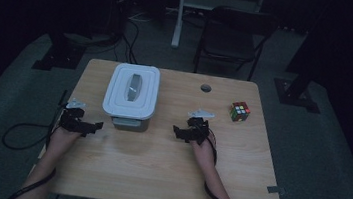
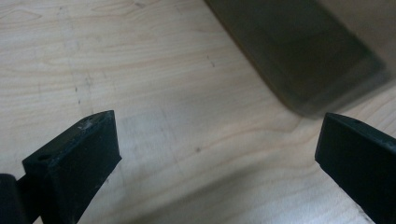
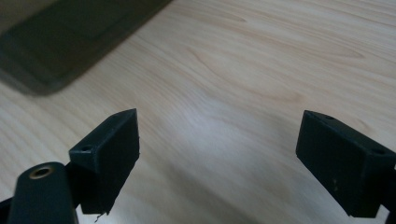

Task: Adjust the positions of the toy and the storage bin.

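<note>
Both grippers rest low on the tabletop [image 1: 156, 167], one on each side of the box [image 1: 131, 96], which sits left of centre toward the far edge with its white lid [image 1: 132, 88] on. The left gripper [image 1: 92, 126] lies just beside the box's near-left corner, its fingers [image 2: 77, 158] spread wide with nothing between them. The right gripper [image 1: 179, 131] lies near the box's right side, its fingers [image 3: 109, 149] spread too, over bare wood. A cube [image 1: 239, 111] stands well apart at the far right. As I judge it, nothing is started: the box is untouched and closed, so closing in on it and gripping it are all left to do.
</note>
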`<act>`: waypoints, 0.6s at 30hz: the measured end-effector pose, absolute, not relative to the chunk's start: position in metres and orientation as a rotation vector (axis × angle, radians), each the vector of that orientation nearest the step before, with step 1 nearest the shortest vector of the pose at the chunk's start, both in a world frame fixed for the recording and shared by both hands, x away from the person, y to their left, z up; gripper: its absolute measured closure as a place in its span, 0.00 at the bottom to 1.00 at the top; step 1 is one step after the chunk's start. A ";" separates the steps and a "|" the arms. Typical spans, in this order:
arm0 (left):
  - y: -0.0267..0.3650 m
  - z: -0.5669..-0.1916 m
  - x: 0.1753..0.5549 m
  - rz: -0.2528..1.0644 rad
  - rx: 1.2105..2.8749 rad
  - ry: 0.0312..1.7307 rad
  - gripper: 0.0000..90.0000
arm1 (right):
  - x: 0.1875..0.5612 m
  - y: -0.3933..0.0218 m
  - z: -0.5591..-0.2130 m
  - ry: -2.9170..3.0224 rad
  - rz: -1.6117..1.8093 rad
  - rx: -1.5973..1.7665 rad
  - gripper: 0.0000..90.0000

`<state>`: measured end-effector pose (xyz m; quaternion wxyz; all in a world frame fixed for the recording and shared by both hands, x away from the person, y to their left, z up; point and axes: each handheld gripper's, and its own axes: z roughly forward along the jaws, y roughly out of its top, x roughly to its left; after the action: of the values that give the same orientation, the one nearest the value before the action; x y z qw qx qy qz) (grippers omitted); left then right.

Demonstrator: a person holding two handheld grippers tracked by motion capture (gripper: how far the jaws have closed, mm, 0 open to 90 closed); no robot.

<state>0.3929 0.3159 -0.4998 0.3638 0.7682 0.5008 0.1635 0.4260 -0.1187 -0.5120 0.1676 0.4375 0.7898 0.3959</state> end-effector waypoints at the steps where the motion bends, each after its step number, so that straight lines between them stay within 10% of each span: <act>1: 0.316 -0.500 0.395 0.428 1.981 1.287 0.01 | 0.428 -0.116 -0.512 2.249 1.134 1.247 0.15; 18: 0.320 -0.491 0.443 0.477 1.905 1.329 0.01 | 0.469 -0.075 -0.508 2.237 1.179 1.249 0.15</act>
<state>0.4430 0.3198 -0.4913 0.3759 0.7444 0.5194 0.1865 0.4686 -0.0754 -0.5078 0.1601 0.4371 0.7830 0.4126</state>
